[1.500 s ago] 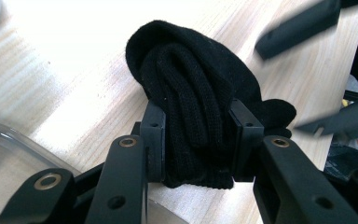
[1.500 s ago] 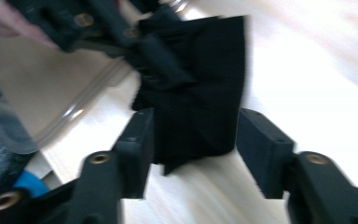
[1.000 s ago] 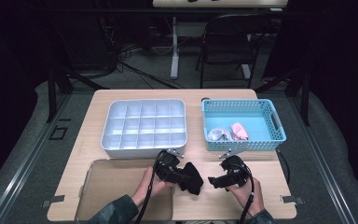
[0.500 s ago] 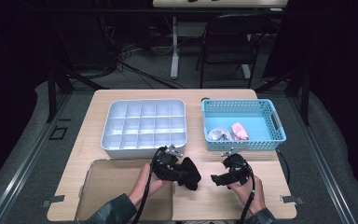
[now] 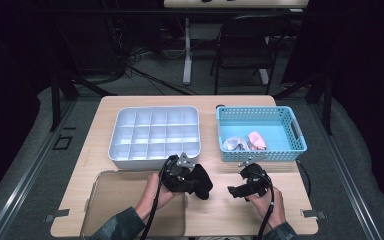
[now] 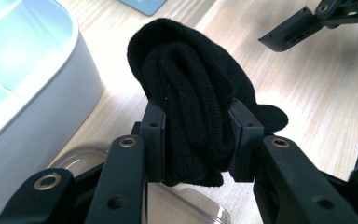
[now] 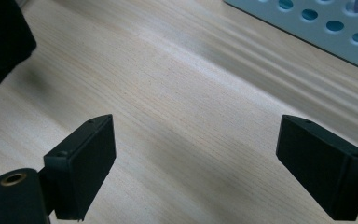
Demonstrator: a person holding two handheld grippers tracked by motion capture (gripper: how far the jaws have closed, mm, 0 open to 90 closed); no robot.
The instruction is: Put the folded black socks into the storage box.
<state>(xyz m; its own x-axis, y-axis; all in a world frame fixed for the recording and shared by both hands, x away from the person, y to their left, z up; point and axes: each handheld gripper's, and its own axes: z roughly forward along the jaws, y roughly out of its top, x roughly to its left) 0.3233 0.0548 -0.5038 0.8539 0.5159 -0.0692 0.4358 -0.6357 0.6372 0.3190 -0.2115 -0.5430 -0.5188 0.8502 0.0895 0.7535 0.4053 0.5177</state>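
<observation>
A rolled black sock (image 6: 186,79) is pinched between the pads of my left gripper (image 6: 196,140), which is shut on it. In the high view the sock (image 5: 201,181) hangs just above the table's front middle, with the left gripper (image 5: 182,175) at its left end. The right gripper (image 5: 236,190) sits to the sock's right, low over the wood. Its jaws stand wide open in the right gripper view (image 7: 193,135), with bare table between them. An edge of the sock (image 7: 0,42) shows at the top left there.
A white compartment tray (image 5: 117,150) stands behind the left hand. A blue basket (image 5: 260,111) at the back right holds a pale rolled sock (image 5: 234,143) and a pink one (image 5: 256,140). A clear shallow lid (image 5: 105,200) lies at the front left.
My left gripper has risen a little with the black sock in it. The right gripper has stayed where it was.
</observation>
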